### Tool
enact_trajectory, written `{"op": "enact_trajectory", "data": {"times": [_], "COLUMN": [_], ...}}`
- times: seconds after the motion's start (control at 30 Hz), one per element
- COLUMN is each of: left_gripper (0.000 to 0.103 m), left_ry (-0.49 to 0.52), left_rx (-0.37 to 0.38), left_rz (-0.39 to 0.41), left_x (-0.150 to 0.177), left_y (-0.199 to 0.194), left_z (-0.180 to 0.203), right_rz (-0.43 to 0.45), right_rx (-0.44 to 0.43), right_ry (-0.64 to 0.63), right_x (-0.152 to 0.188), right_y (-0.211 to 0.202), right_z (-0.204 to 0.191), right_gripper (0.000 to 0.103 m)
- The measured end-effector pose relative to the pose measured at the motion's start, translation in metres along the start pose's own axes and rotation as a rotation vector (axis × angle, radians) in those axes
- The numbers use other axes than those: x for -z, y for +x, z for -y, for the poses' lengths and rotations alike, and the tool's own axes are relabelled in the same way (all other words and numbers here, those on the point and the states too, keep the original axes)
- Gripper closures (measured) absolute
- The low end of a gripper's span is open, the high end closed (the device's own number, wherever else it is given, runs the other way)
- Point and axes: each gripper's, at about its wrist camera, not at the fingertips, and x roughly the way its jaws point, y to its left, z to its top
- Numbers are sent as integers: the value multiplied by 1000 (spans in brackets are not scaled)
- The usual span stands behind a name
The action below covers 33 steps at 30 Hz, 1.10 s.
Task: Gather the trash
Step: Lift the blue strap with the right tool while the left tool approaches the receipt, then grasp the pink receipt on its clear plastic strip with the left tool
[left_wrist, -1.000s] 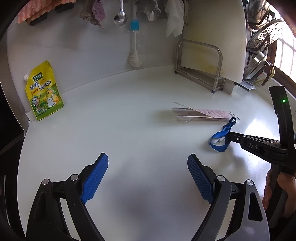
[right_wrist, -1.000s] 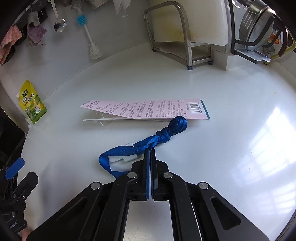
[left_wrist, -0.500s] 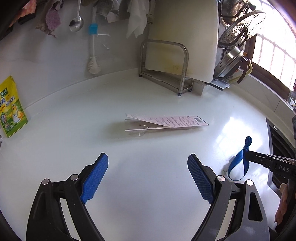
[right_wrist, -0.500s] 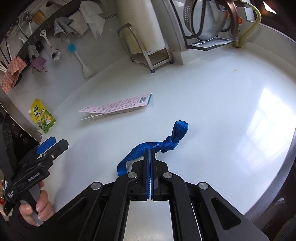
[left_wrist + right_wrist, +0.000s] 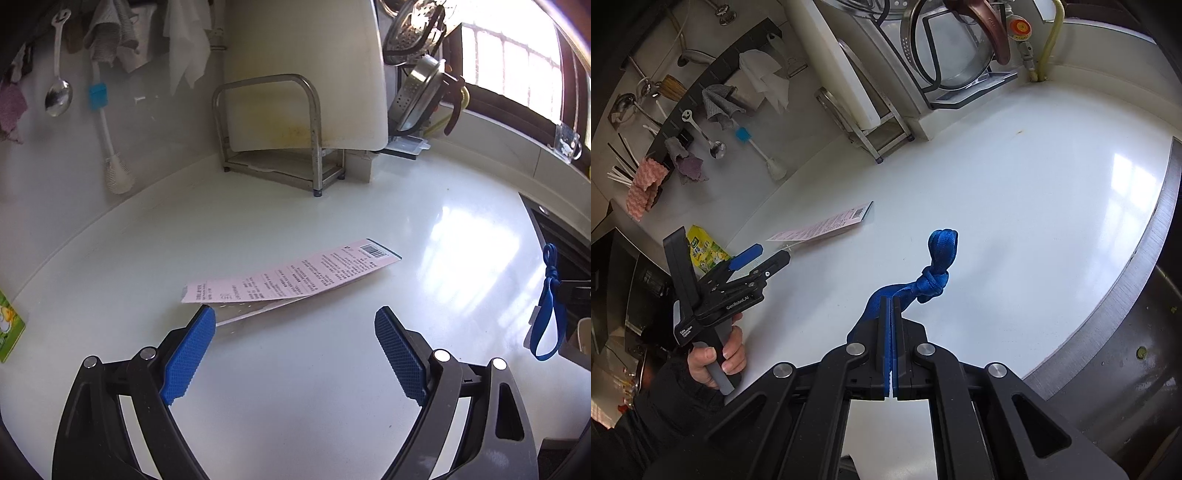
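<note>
White counter [image 5: 332, 387] bears pink label [image 5: 291, 273] near spread left tongs [image 5: 295, 350]; right tongs [image 5: 890, 306] pinch blue strap [image 5: 934, 266], seemingly airborne.

A home kitchen, seen across its white countertop [image 5: 295, 387].

A white cutting board [image 5: 303, 70] stood in a metal rack [image 5: 273, 129] against the wall, with a steel colander [image 5: 417, 92] and pot lids [image 5: 945, 48] on a drying rack beside it. A ladle [image 5: 57, 98], a bottle brush [image 5: 110, 147] and dishcloths [image 5: 184, 51] hung from a wall rail. A yellow seasoning pouch [image 5: 705, 251] leaned at the back, and a steel sink [image 5: 1126, 369] was set into the counter's edge near a window [image 5: 517, 62].
</note>
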Motion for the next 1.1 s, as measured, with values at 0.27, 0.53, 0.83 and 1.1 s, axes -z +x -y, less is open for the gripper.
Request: {"op": "enact_trajectory", "data": {"times": [0.27,0.53,0.83,1.1], "left_gripper": [17,16,14,14], "left_ry": [70,251,377,392], "left_rx": [31,54,117,131], "left_rz": [60,-14,-135,-177], "left_x": [-19,-31,-36,-33], "left_y": [4,23,52,69], "left_z": [2,6,15,19], "right_rz": [-1,-9,-26,-23], "right_rx": [-38,-82,-127,-135], "right_ry": [19,42,56,55], "right_x": [4,4,5,5], "right_y": [0,-1,1,-1], "right_z": [7,11,13,12], "right_gripper": [102,102,102,102]}}
